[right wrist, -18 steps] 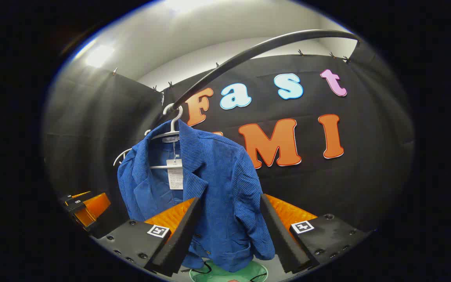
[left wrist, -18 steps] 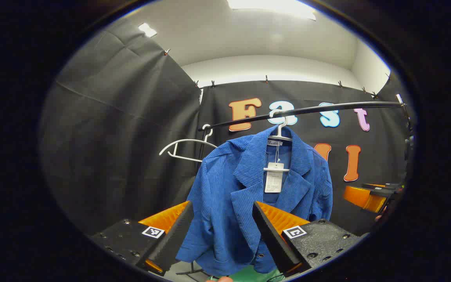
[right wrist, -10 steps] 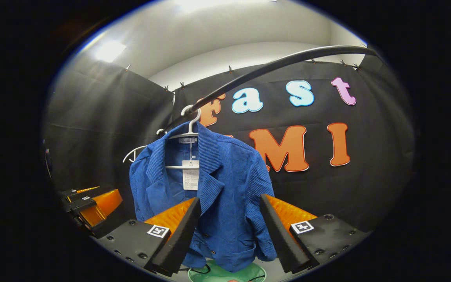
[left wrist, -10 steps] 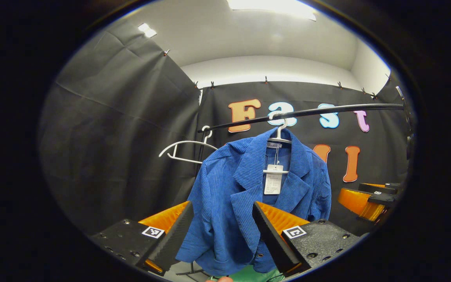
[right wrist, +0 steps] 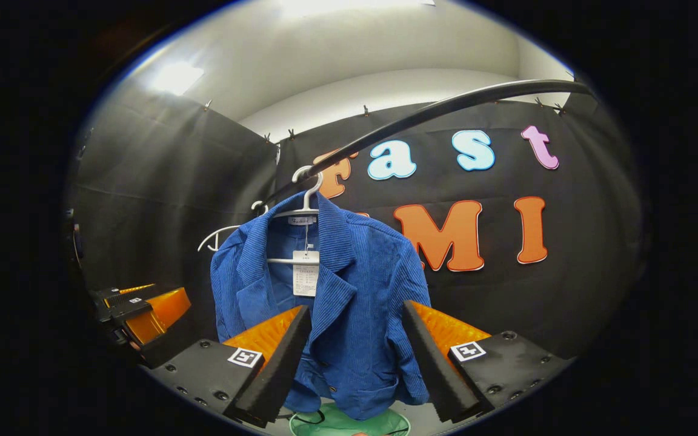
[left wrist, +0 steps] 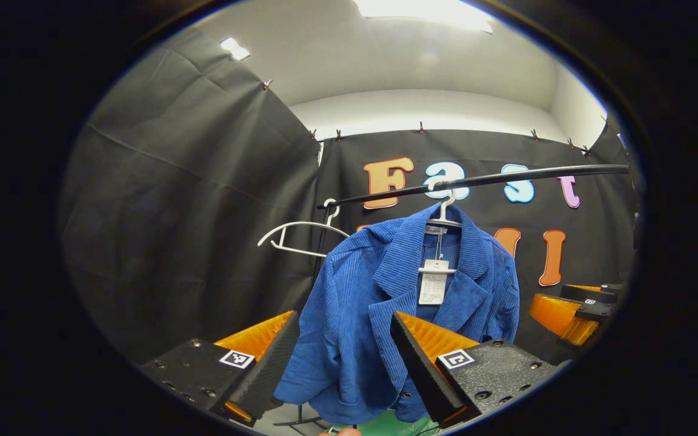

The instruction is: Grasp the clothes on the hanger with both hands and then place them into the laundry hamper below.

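Corduroy, blue and ribbed: your jacket hangs on a white hanger from the black rail, with the green hamper right below its hem. Both grippers, left gripper and right gripper, are spread wide, holding nothing, short of the cloth. It looks soft, floppy and fairly light, so take the shoulders on either side, pinch thick folds and lift clear.

open air lies between both grippers and the blue jacket. the black rail runs above it, an empty white hanger hangs left, the green hamper sits below.
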